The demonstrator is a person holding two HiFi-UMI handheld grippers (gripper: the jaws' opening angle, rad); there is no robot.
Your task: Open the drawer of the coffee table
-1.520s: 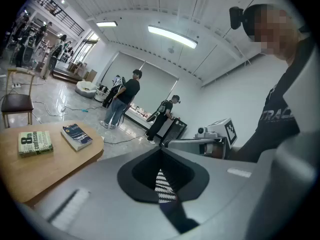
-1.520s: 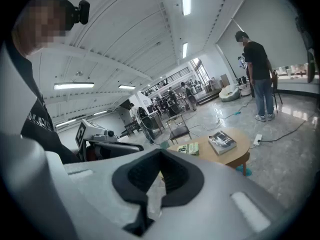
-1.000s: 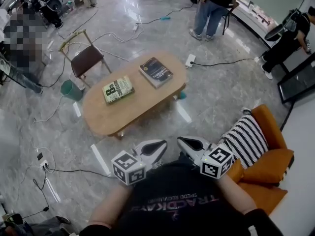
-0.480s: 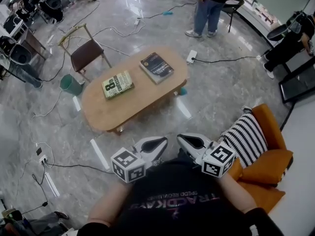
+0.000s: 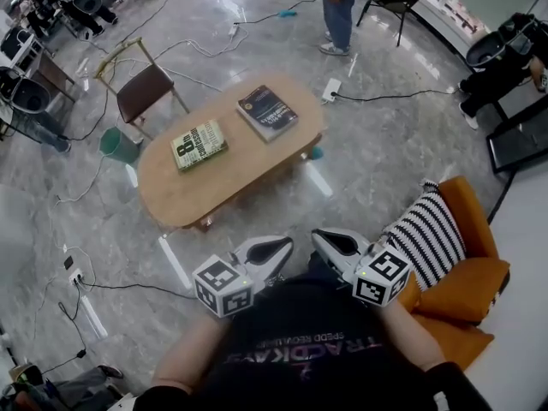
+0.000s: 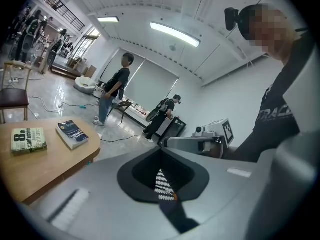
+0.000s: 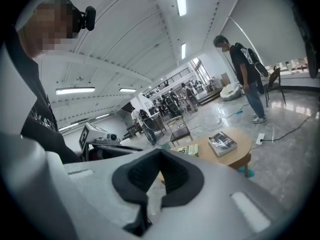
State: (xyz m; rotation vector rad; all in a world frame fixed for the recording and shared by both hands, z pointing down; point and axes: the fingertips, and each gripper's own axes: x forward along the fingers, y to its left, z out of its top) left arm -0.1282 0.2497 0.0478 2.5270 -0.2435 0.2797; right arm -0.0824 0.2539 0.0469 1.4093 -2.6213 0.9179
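The oval wooden coffee table (image 5: 184, 197) stands on the grey floor ahead, with a green book (image 5: 199, 145) and a dark book (image 5: 268, 112) on top. I cannot make out its drawer in any view. Both grippers hang close to my chest, well short of the table. My left gripper (image 5: 284, 248) is shut and empty, and so is my right gripper (image 5: 317, 238). In the left gripper view the shut jaws (image 6: 161, 151) fill the foreground, with the table (image 6: 30, 166) at the left. In the right gripper view the gripper (image 7: 160, 152) is shut and the table (image 7: 239, 156) lies beyond it.
A wooden chair (image 5: 144, 88) and a teal bin (image 5: 116, 145) stand left of the table. An orange armchair (image 5: 475, 285) with a striped cushion (image 5: 426, 240) is at my right. Cables and a power strip (image 5: 331, 90) lie on the floor. People stand at the far side (image 5: 338, 7) and at the right (image 5: 505, 58).
The head view has shifted, so the table and books sit slightly higher and further left. The standing person has slid toward the top edge. Both grippers stay shut near my body.
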